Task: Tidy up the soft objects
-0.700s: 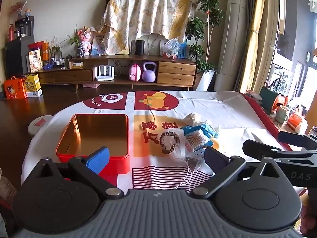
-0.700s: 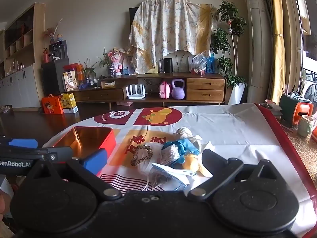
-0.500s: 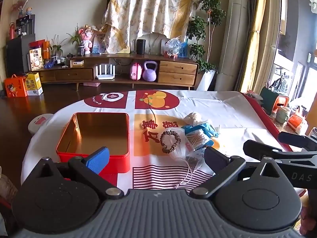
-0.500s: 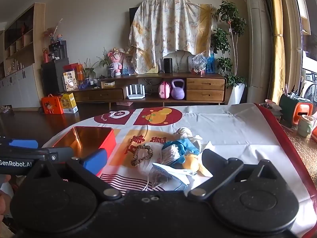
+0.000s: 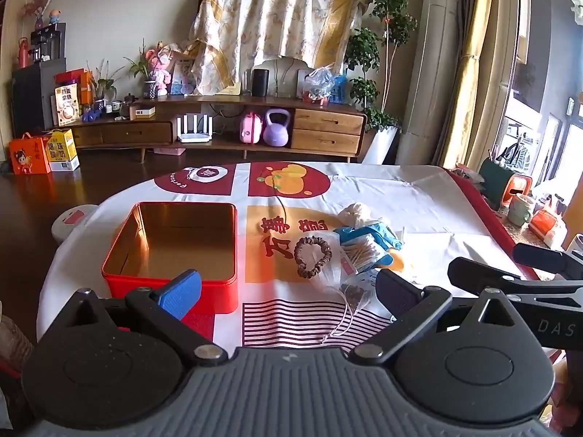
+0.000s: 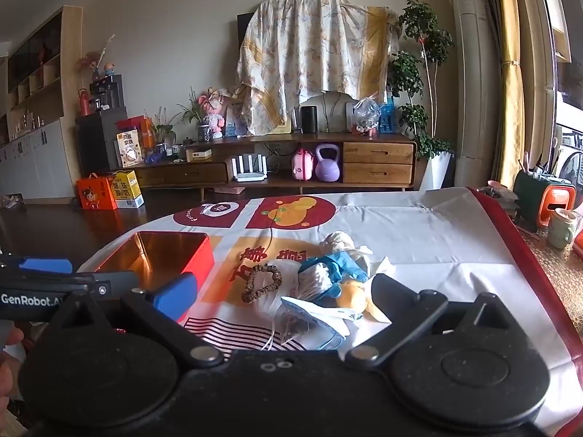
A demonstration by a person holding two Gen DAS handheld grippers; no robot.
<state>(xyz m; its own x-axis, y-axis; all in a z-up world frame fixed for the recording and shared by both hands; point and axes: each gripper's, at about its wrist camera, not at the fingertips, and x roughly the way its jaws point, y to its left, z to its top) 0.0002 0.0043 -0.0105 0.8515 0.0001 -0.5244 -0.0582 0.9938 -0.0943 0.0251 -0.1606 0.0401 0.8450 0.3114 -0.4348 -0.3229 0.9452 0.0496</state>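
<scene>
An open red tin box point(image 5: 175, 244) with a gold inside stands empty on the left of the table; it also shows in the right wrist view point(image 6: 164, 258). Right of it lies a heap of soft things: a brown scrunchie point(image 5: 313, 256) point(image 6: 262, 282), a blue-wrapped packet point(image 5: 368, 244) point(image 6: 335, 269), a cream bundle point(image 5: 355, 213), a yellow piece point(image 6: 353, 296) and a mesh sachet with strings point(image 5: 355, 293) point(image 6: 295, 324). My left gripper point(image 5: 288, 291) is open and empty, near the table's front edge. My right gripper point(image 6: 284, 296) is open and empty, just before the heap.
The round table carries a white cloth point(image 5: 400, 196) with red and orange prints and a red rim on the right. A mug point(image 5: 521, 209) and an orange holder point(image 5: 517, 189) stand off the table to the right. A wooden sideboard point(image 5: 226, 127) stands far behind.
The left wrist view has risen slightly, so the tin and heap sit a little lower in frame. The right gripper has barely moved. Both stay open.
</scene>
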